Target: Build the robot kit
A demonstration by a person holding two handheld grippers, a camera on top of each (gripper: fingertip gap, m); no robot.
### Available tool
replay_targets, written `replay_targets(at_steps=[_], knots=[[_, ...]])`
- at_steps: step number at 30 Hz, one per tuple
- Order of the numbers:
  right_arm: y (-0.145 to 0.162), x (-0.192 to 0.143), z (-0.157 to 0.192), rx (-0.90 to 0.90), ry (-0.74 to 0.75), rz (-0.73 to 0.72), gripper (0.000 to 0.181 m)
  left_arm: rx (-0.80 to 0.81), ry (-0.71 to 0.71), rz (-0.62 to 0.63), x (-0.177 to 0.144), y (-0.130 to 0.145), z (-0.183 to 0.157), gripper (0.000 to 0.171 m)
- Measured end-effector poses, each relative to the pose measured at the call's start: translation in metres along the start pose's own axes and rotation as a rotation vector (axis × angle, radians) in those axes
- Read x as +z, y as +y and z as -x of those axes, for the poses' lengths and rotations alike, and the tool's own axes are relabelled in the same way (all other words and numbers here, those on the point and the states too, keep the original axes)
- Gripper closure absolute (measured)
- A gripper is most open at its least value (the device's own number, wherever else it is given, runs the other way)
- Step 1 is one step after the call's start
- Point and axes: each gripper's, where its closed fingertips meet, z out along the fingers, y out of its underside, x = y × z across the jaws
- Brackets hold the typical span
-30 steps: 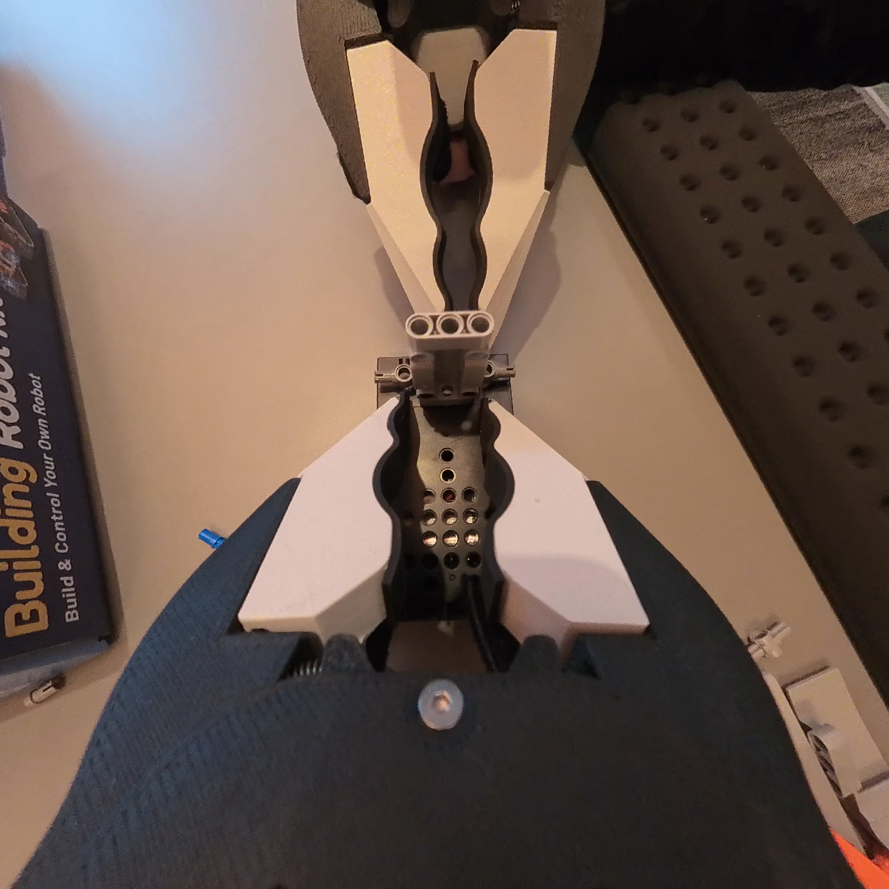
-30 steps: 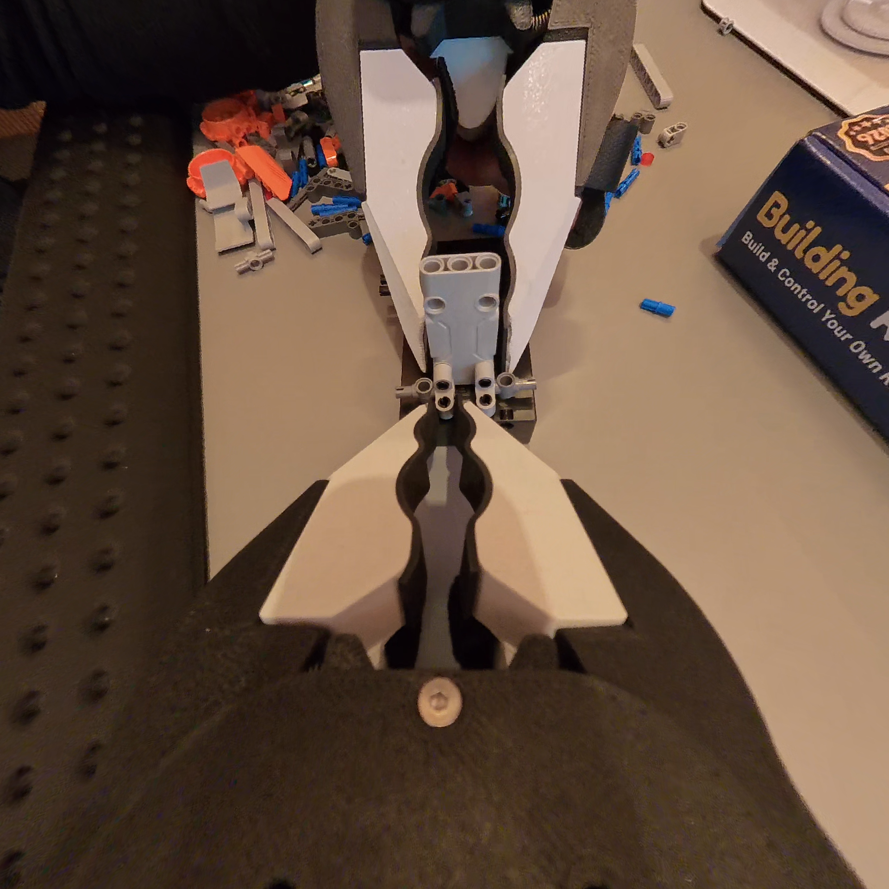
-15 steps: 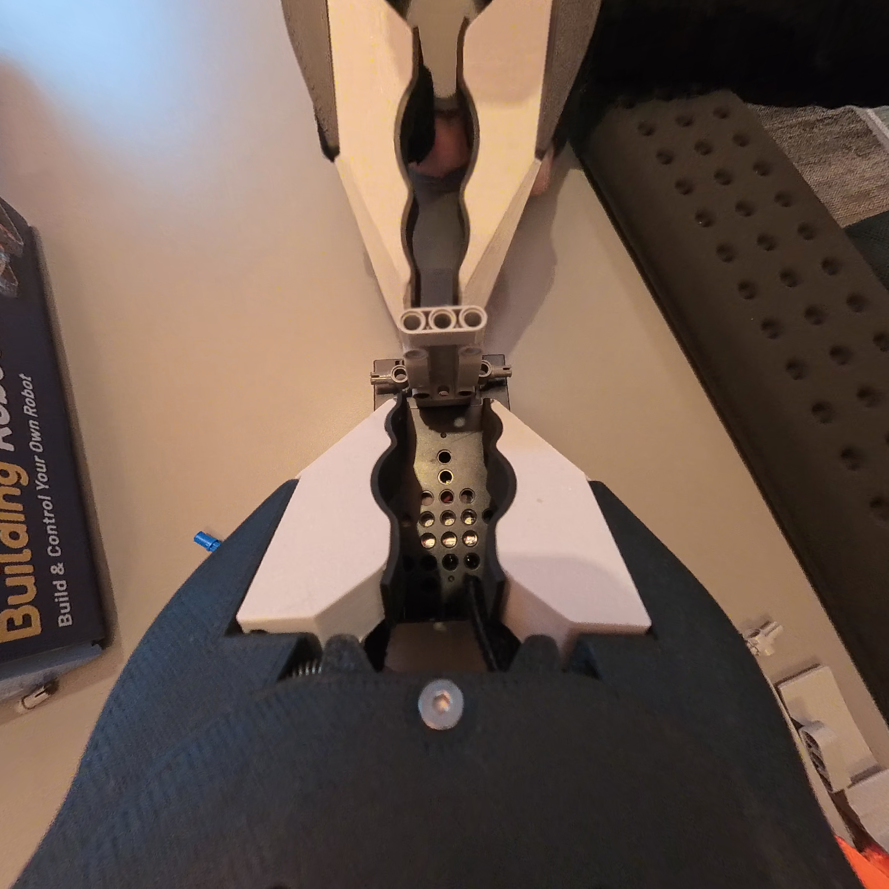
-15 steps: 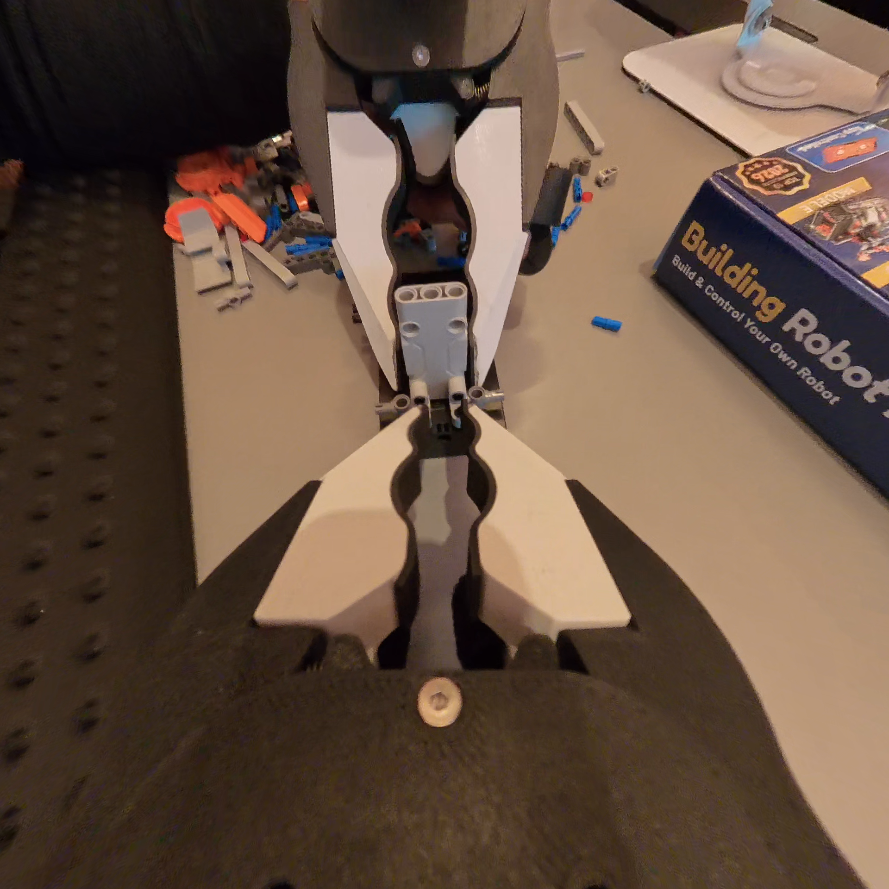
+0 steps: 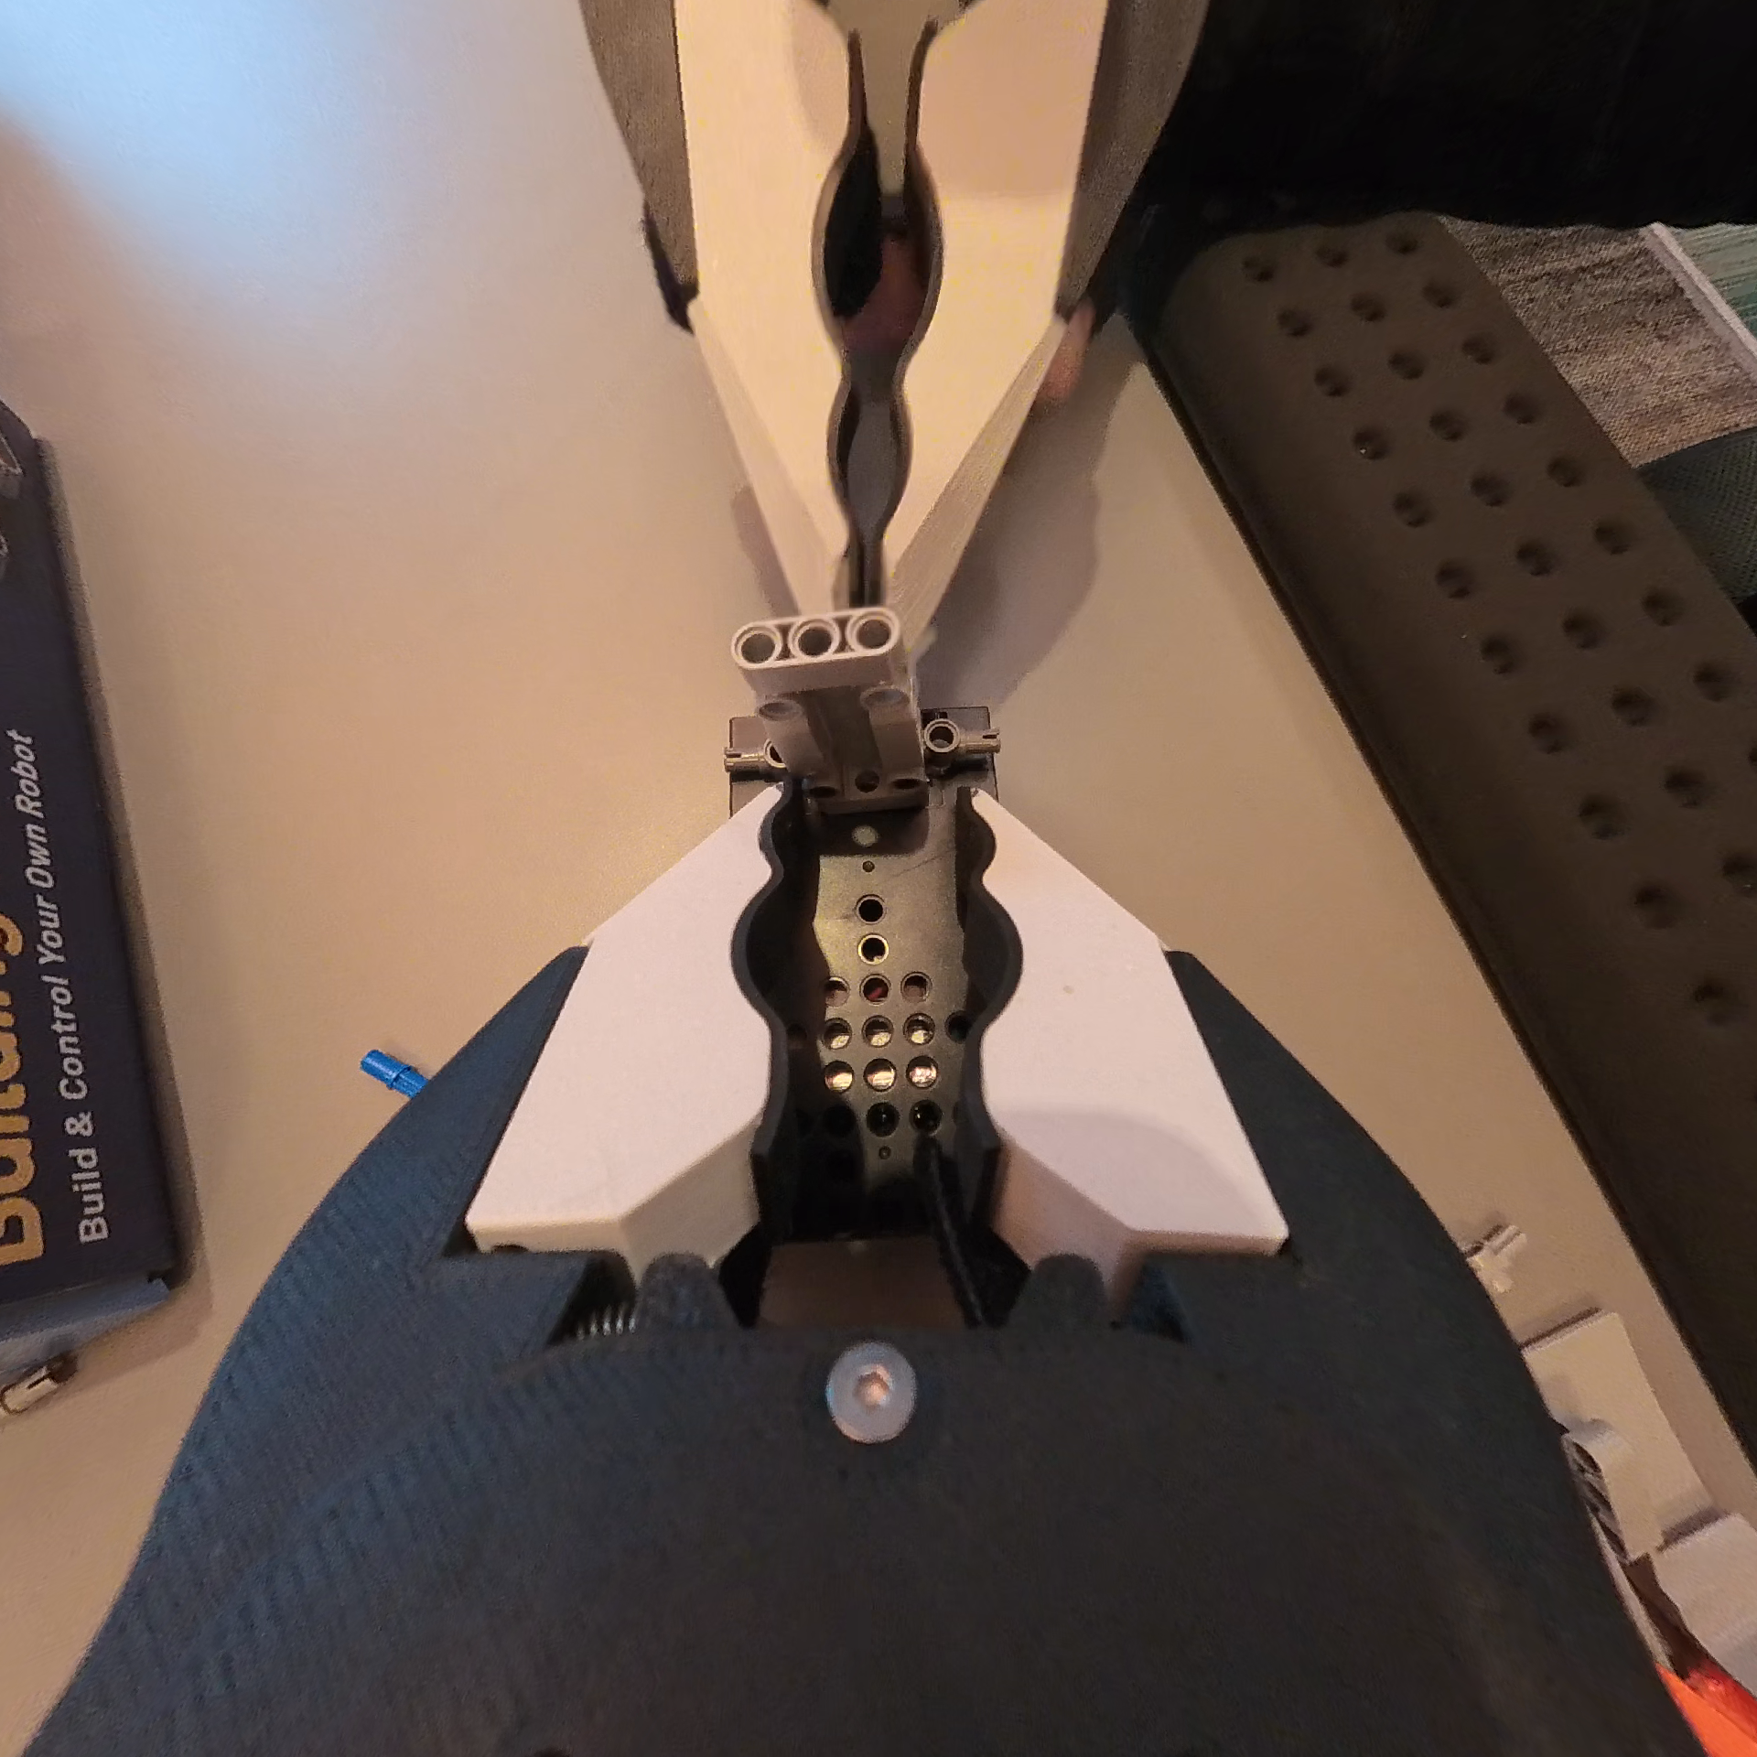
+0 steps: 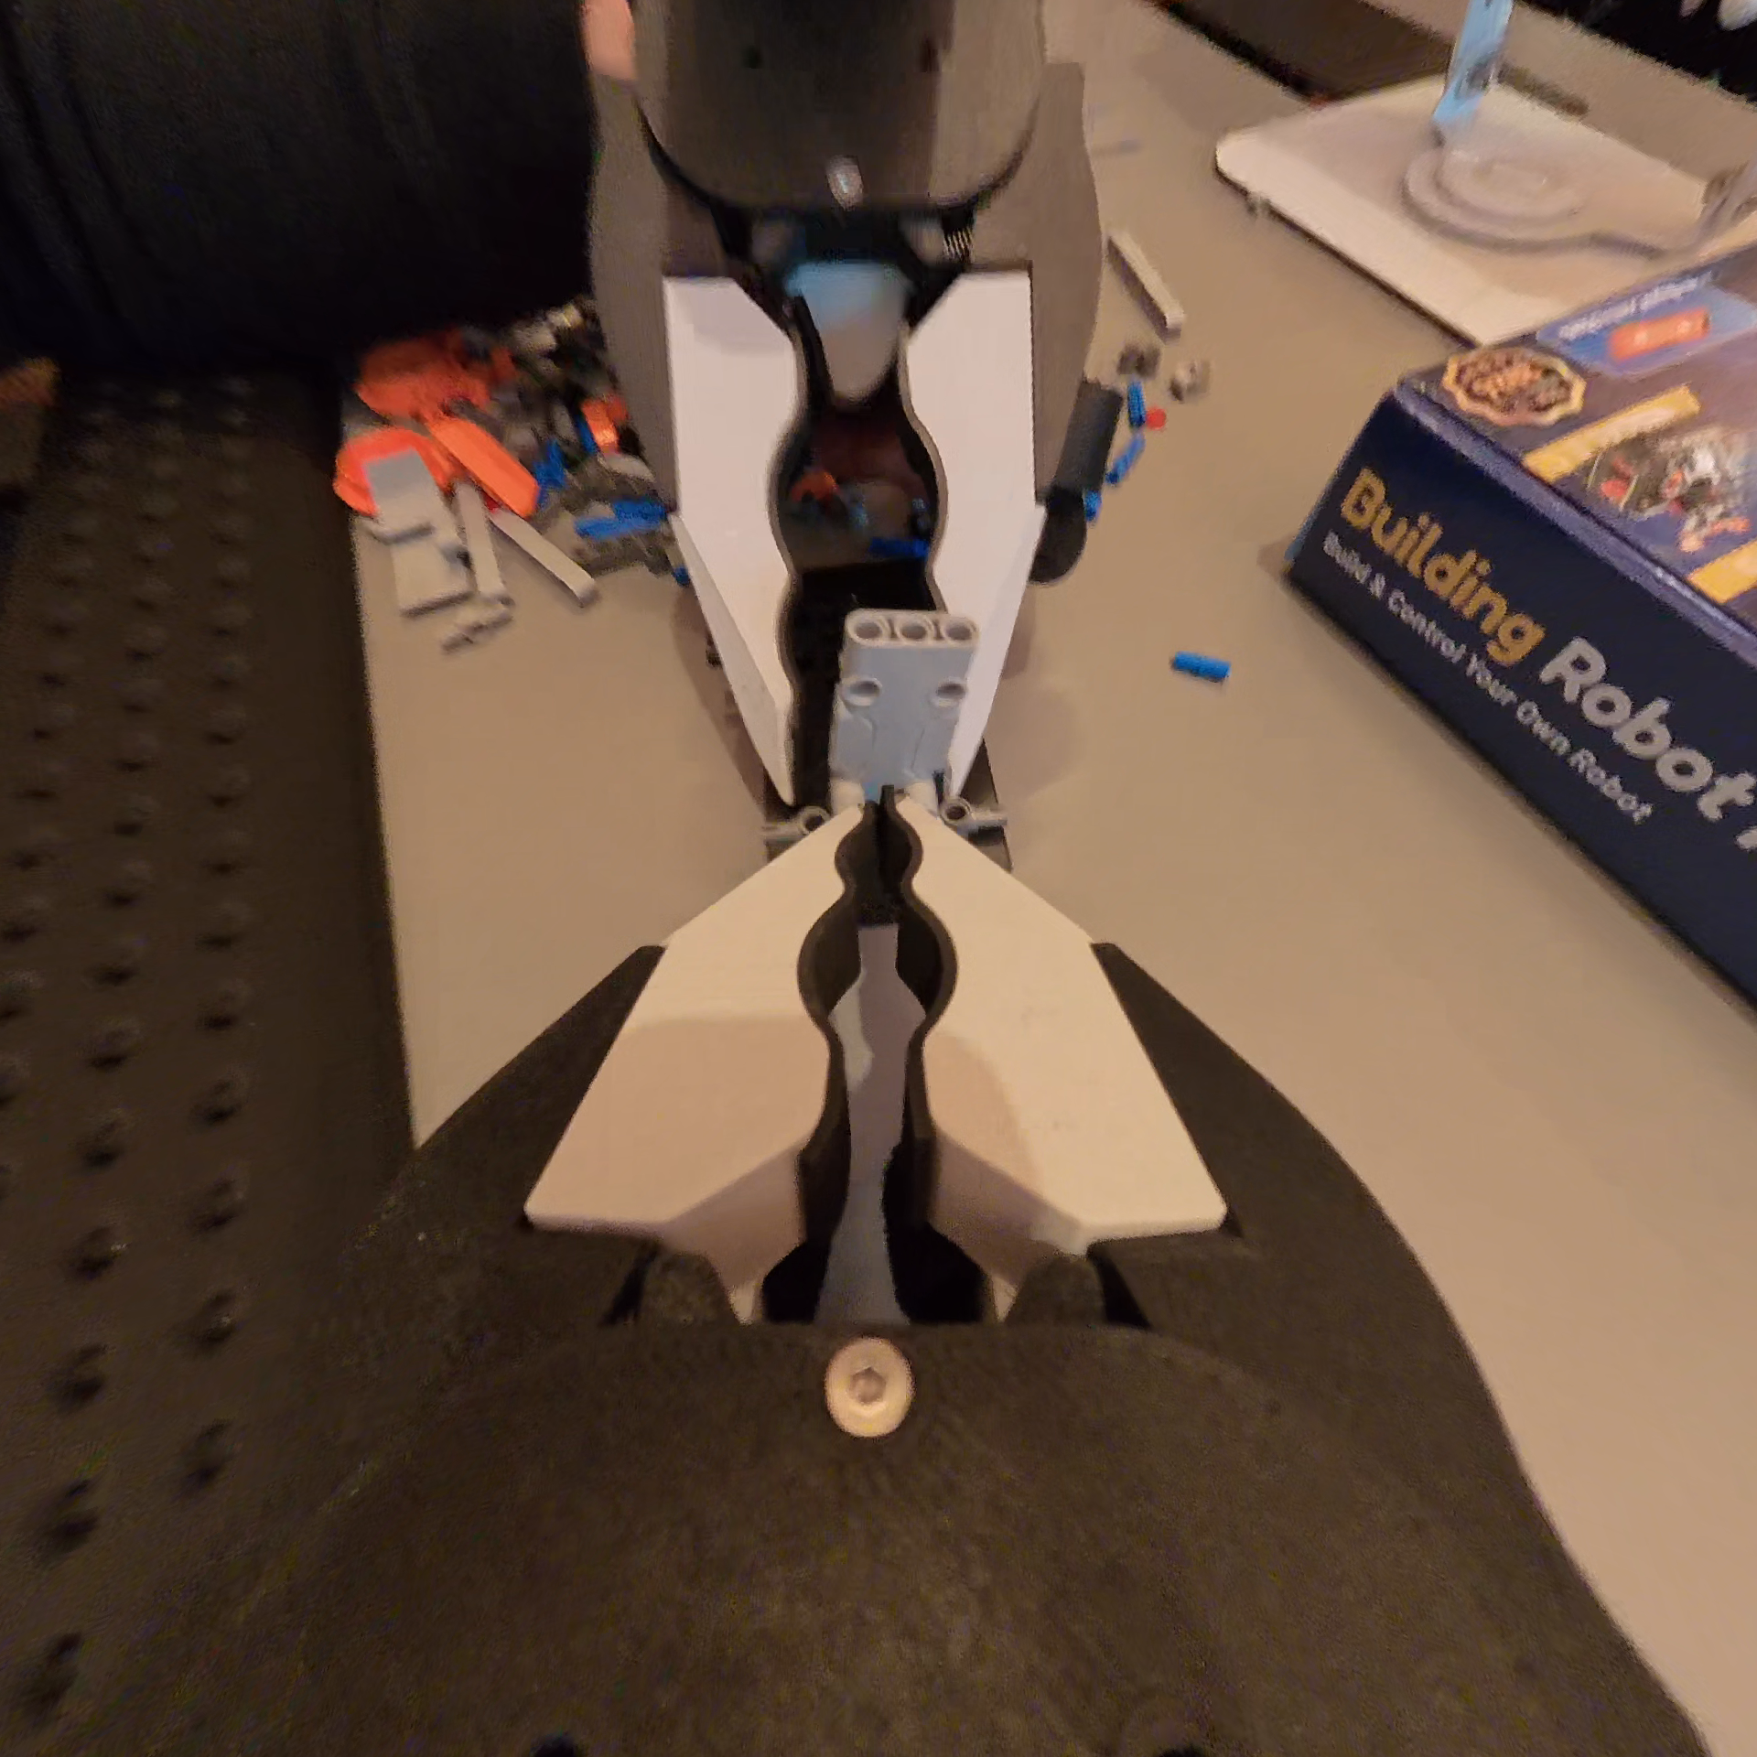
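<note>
My left gripper (image 5: 870,808) is shut on a black perforated block (image 5: 879,998) and holds it just above the table. A light grey connector piece (image 5: 822,685) with three round holes at its top stands on the block's far end. My right gripper (image 6: 882,808) faces the left one. Its fingertips are closed almost together right against the grey piece (image 6: 903,704); I see nothing between them. In the left wrist view the right gripper (image 5: 860,589) comes in from the top, behind the grey piece. In the right wrist view the left gripper (image 6: 875,761) clasps the block from the far side.
A dark blue box (image 6: 1569,570) lies on the table, also in the left wrist view (image 5: 57,856). A loose blue pin (image 6: 1200,666) lies near it. A pile of orange, grey and blue parts (image 6: 475,485) lies behind. A dark dimpled mat (image 5: 1521,618) borders the table. A white base (image 6: 1426,209) is far right. The tips of both grippers are at nearly the same place. About 10 cm separates my left fingertips from the loose blue pin (image 6: 1200,666).
My right gripper's fingers have closed from a small gap to nearly touching at the grey piece. The grey piece now sits slightly tilted. My left gripper keeps its hold on the block.
</note>
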Motion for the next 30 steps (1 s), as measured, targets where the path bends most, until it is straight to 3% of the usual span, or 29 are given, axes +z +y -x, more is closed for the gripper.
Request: replay_targets(at_steps=[11,17,21,26,30], knots=[[0.011,0.007,0.008,-0.035,-0.024,0.063,0.181,-0.001,0.007,-0.011,0.0,-0.001,0.0,0.144],[-0.002,-0.013,-0.007,0.005,0.052,-0.054,0.181,-0.002,0.003,0.024,-0.007,0.001,0.0,0.132],[0.012,-0.009,-0.018,-0.006,0.109,0.004,0.173,-0.001,-0.022,0.074,-0.022,0.002,0.001,0.125],[0.02,-0.003,-0.028,-0.047,0.194,0.065,0.166,0.029,-0.178,0.134,-0.057,-0.005,0.003,0.122],[0.015,-0.01,-0.039,0.028,0.227,0.007,0.171,0.051,-0.368,0.146,-0.091,0.007,-0.005,0.124]])
